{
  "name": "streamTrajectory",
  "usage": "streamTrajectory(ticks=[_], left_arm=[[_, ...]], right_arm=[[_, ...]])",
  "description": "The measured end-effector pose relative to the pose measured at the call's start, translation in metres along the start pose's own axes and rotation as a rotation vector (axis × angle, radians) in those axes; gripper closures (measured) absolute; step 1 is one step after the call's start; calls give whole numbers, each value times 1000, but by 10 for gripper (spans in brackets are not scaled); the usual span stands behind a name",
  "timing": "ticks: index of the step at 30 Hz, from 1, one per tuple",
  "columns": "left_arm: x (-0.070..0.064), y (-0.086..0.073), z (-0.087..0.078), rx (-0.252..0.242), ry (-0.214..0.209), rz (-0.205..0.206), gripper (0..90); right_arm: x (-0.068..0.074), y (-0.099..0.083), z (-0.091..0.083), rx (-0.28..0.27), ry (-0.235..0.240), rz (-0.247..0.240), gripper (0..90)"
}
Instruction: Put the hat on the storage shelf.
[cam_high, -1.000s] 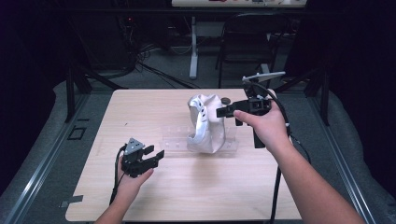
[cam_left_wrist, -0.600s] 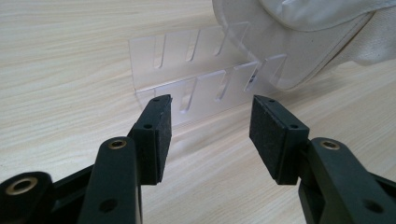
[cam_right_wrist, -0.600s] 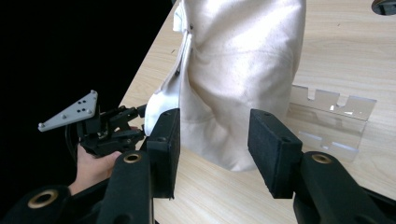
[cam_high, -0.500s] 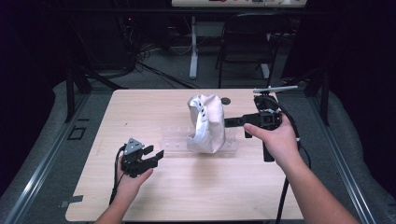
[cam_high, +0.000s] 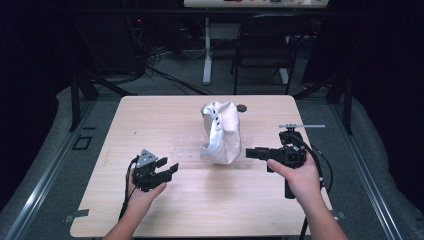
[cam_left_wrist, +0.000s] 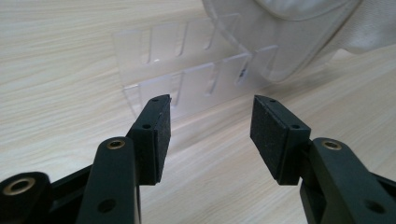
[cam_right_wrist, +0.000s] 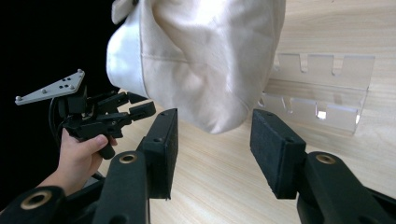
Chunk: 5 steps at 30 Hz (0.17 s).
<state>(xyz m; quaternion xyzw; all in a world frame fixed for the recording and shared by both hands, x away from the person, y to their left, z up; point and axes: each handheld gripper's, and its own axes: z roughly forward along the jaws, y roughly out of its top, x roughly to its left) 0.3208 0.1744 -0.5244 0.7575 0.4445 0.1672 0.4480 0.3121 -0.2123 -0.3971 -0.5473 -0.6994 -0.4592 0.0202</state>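
the white cap (cam_high: 221, 132) stands propped on a clear slotted rack (cam_high: 192, 148) near the middle of the worktop (cam_high: 150, 112), a little toward its far edge. the right hand-held gripper (cam_high: 251, 153) sits just beside the cap on the side of the worktop's right edge, level with the cap's lower rim, its jaws apart, holding nothing and aimed straight at the fabric; in the right gripper view the cap (cam_right_wrist: 205, 56) hangs just ahead of the pads. the left hand-held gripper (cam_high: 169, 169) rests nearer the front edge, also spread and empty, pointing up at the rack (cam_left_wrist: 187, 74) with a gap to the cap. the rack's long axis runs left to right along the worktop, and the right hand is judged the nearer one for a grasp.
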Motion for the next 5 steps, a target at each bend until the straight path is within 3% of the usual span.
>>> streamTrajectory(ticks=[1, 5], left_arm=[[-7, 0, 4, 3, -23, 38, 462], [-24, 4, 16, 10, -48, 81, 432]], right_arm=[[-6, -12, 1, -27, 9, 8, 516], [-14, -28, 0, -83, -3, 14, 510]])
